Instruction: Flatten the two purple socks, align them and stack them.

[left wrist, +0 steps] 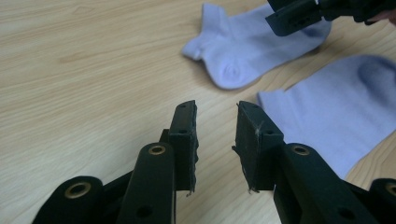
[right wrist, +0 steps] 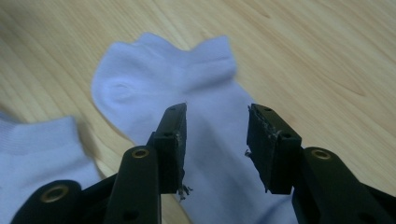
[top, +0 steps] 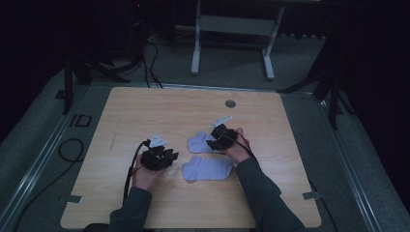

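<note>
A light wooden table with rounded corners carries everything. Two pale lavender ankle socks lie flat on it, side by side but apart, with a strip of bare wood between them. The farther sock lies directly under the right gripper, its cuff and heel pointing away from the jaws. The nearer sock lies just to the right of the left gripper, between the two grippers. Ahead of the right gripper, near the table's far edge, a round grey grommet is set into the wood.
</note>
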